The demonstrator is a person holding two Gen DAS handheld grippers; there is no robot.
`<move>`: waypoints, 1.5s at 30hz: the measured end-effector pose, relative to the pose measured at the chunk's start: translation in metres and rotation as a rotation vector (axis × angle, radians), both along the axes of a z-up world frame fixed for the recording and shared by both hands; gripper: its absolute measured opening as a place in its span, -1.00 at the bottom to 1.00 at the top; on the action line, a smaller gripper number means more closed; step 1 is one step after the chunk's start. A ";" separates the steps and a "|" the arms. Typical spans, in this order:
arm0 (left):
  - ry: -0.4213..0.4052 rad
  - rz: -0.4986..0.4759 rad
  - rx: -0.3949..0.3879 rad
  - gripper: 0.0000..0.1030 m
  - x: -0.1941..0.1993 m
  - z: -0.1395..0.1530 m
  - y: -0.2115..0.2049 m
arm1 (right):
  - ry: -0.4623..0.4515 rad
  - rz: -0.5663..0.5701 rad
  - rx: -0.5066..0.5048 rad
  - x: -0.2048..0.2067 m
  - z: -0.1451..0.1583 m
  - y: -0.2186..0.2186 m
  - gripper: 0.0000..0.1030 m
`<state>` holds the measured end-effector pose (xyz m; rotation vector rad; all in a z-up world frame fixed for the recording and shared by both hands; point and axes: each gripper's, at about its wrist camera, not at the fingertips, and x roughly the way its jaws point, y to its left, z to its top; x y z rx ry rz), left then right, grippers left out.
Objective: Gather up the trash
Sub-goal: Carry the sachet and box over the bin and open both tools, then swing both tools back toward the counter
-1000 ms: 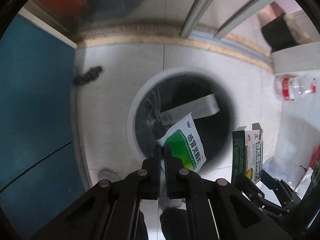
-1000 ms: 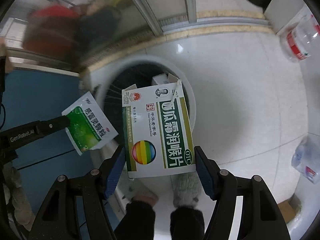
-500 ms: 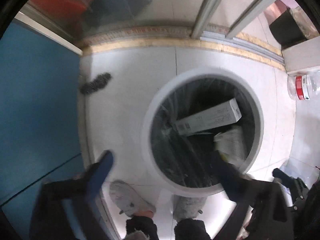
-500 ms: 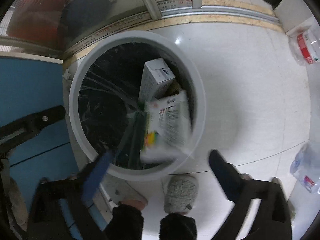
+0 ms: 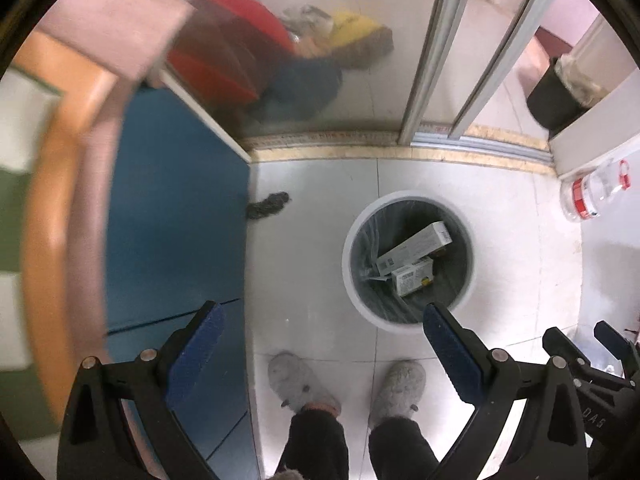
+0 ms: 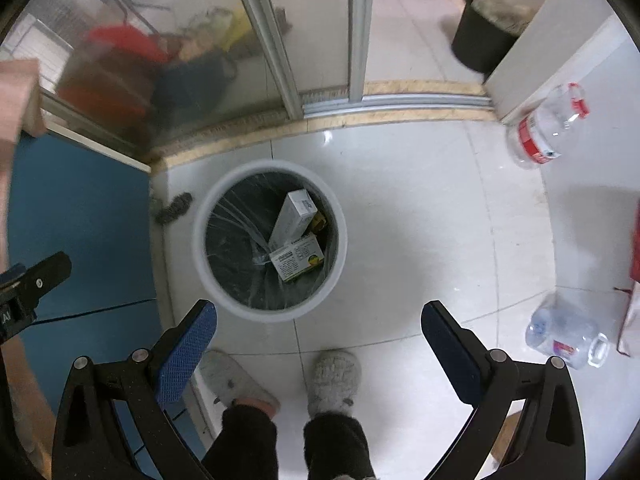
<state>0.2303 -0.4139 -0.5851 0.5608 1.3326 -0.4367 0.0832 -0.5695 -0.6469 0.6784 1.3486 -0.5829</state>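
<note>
Now both the left gripper and right gripper hang released above the bin, their box and sachet dropped inside, while two bottles remain on the floor.

Both wrist views look down; both share the bin.

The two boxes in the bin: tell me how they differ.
The long white box is slim and leans tilted against the bin wall, one end raised; the short box is squatter and lies flatter, lower down. The long box is plain white and grey, while the short box has dense print and a coloured spot near one corner. Both are cardboard cartons lying inside the bin's black liner, touching each other.
</note>
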 end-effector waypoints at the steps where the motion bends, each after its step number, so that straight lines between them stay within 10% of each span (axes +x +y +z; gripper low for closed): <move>1: -0.008 -0.002 -0.006 0.98 -0.005 0.016 0.002 | -0.006 -0.004 -0.003 -0.005 0.015 0.002 1.00; 18: -0.077 -0.028 -0.134 0.98 -0.091 0.241 0.041 | -0.118 0.031 -0.053 -0.086 0.277 0.038 1.00; 31: -0.307 0.321 -0.151 0.98 -0.022 0.350 0.149 | -0.273 0.221 -0.039 0.005 0.385 0.078 1.00; 37: -0.330 0.410 0.007 0.98 0.037 0.337 0.258 | -0.261 0.367 0.011 0.088 0.377 0.142 1.00; 45: -0.103 0.479 0.094 0.95 0.085 0.251 0.354 | -0.192 0.484 0.068 0.180 0.341 0.230 1.00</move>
